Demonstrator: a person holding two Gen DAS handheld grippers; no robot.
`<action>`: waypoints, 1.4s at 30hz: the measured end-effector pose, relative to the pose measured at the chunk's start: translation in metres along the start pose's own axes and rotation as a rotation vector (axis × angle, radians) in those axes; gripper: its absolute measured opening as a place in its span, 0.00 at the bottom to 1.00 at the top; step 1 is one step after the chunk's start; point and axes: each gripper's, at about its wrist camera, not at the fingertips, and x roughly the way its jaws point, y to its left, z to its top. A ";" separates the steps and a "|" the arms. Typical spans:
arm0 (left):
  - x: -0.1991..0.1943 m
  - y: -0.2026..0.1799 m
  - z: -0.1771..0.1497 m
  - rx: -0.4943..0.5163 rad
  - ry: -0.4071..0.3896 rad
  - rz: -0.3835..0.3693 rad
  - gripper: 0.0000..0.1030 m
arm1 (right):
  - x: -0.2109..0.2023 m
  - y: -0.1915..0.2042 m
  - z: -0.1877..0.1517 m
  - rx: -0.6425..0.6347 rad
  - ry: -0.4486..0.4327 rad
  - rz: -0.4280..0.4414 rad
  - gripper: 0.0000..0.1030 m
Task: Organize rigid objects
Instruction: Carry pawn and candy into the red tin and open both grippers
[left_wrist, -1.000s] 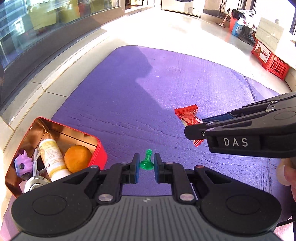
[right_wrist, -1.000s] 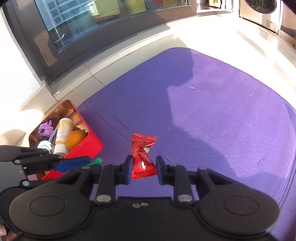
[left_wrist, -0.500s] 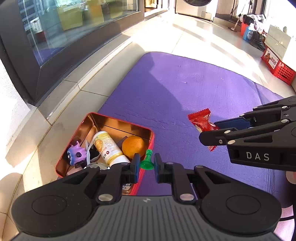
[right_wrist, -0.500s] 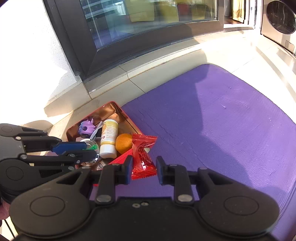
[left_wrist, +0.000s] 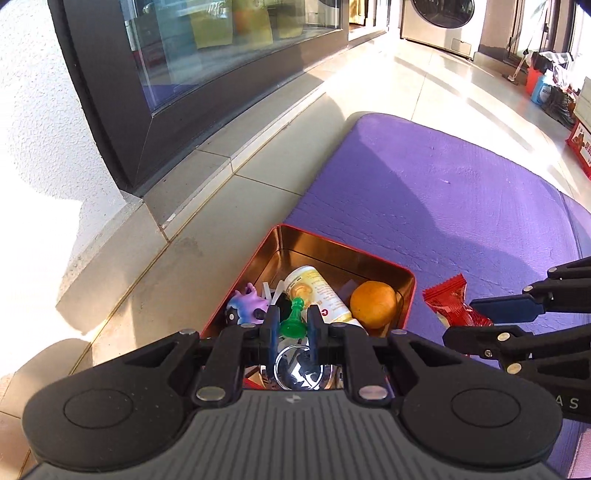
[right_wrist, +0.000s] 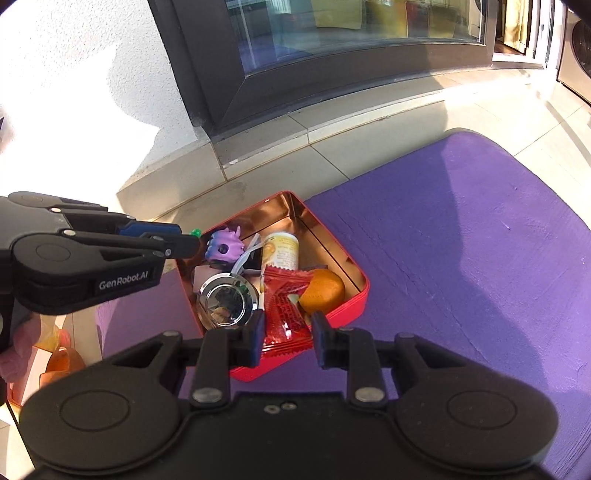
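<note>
My left gripper (left_wrist: 291, 326) is shut on a small green pawn (left_wrist: 293, 320), held above the near end of the red tin box (left_wrist: 347, 247). My right gripper (right_wrist: 286, 330) is shut on a red snack packet (right_wrist: 284, 314), hovering over the box's near edge (right_wrist: 354, 299). The box sits on the corner of the purple mat (left_wrist: 443, 192). Inside lie an orange (left_wrist: 373, 304), a white-and-yellow bottle (left_wrist: 314, 290), a purple toy figure (left_wrist: 247, 306) and a shiny round metal lid (right_wrist: 227, 299). In the right wrist view the left gripper (right_wrist: 184, 240) comes in from the left, the pawn's green tip (right_wrist: 195, 232) showing.
Beige floor tiles (left_wrist: 184, 229) and a dark window frame (right_wrist: 221, 92) lie beyond the box. Orange translucent items (right_wrist: 59, 354) sit at the lower left of the right wrist view, beside a hand. A washing machine (left_wrist: 439, 22) and red crates (left_wrist: 581, 147) stand far back.
Both grippers have travelled across the mat toward the red box, carrying the pawn and the packet. The box has come from the left edge of view to directly under the fingertips.
</note>
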 end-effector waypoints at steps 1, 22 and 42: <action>0.008 0.009 0.001 -0.021 0.011 0.003 0.15 | 0.006 0.003 0.000 -0.002 0.005 -0.001 0.24; 0.112 0.021 -0.002 -0.120 0.117 -0.105 0.15 | 0.099 0.020 -0.011 -0.036 0.122 0.015 0.24; 0.096 0.013 -0.015 -0.081 0.121 -0.107 0.30 | 0.075 0.012 -0.015 0.040 0.070 0.087 0.43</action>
